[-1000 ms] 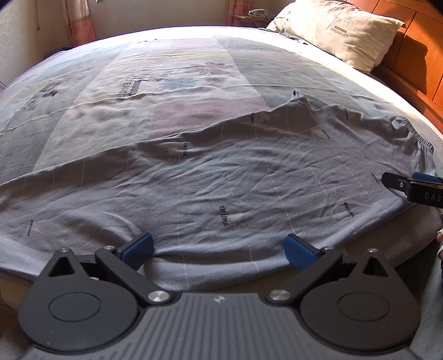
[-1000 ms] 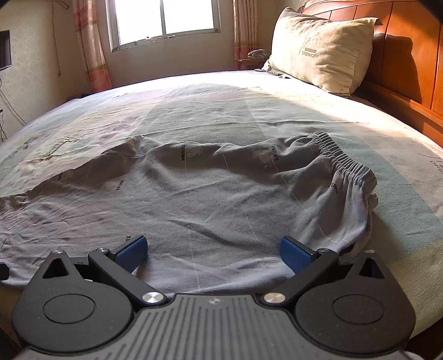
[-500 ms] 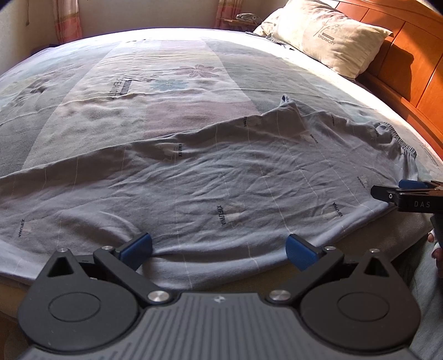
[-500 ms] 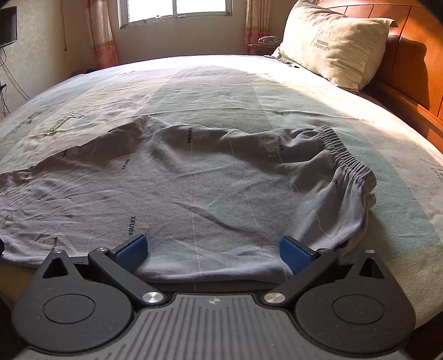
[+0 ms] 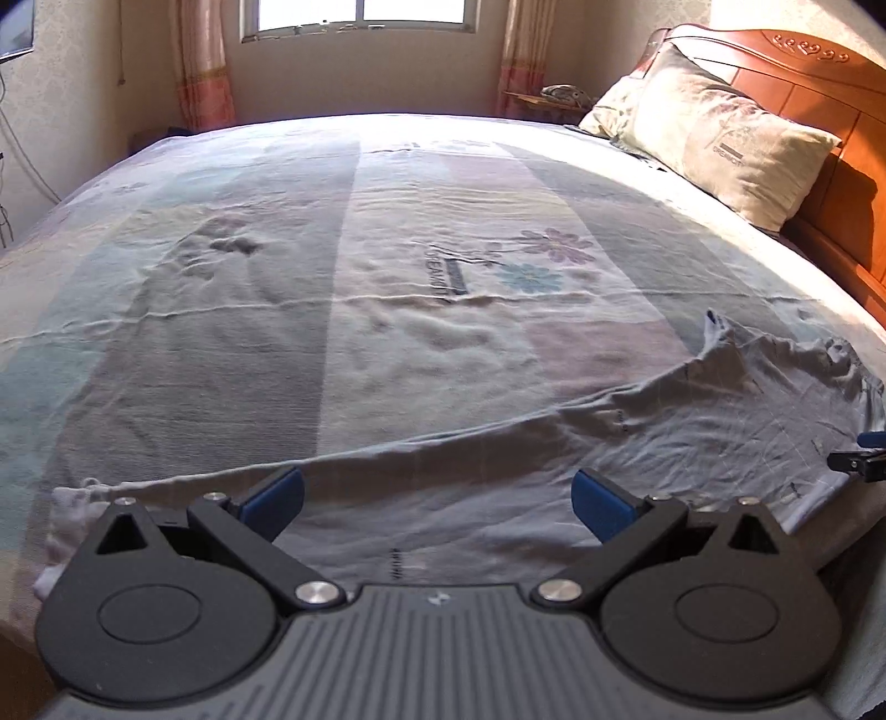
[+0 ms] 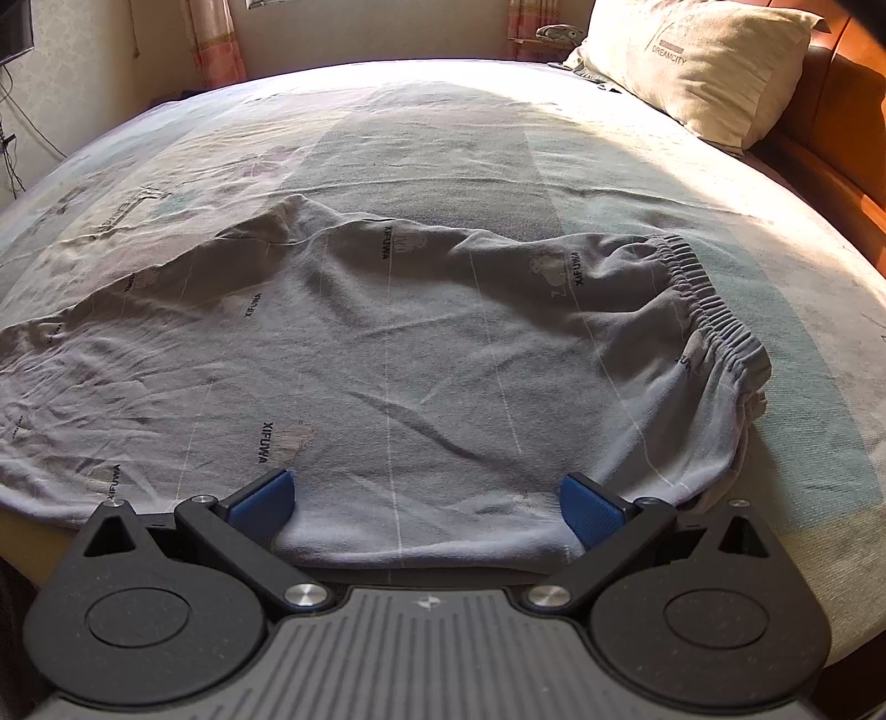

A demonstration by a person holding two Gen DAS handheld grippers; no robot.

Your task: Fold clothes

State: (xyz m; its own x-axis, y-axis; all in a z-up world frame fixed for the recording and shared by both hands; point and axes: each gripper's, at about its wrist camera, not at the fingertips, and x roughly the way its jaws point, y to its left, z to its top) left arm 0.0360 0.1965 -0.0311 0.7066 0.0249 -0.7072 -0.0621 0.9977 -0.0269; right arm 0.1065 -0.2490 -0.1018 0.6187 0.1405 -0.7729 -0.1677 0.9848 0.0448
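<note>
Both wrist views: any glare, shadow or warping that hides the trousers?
Left wrist view: window blown out, sun washing the far bed sheet; trousers dim but readable, bent by fisheye at the right edge. Right wrist view: trousers evenly lit, print legible; bright sun on the pillow; bed edges bowed.

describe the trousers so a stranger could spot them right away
On the wide patterned bedsheet, look at the near edge, in front of the beige pillow. The grey cotton trousers lie flat there, set apart by a gathered elastic waistband and small black XIFUWA print.
</note>
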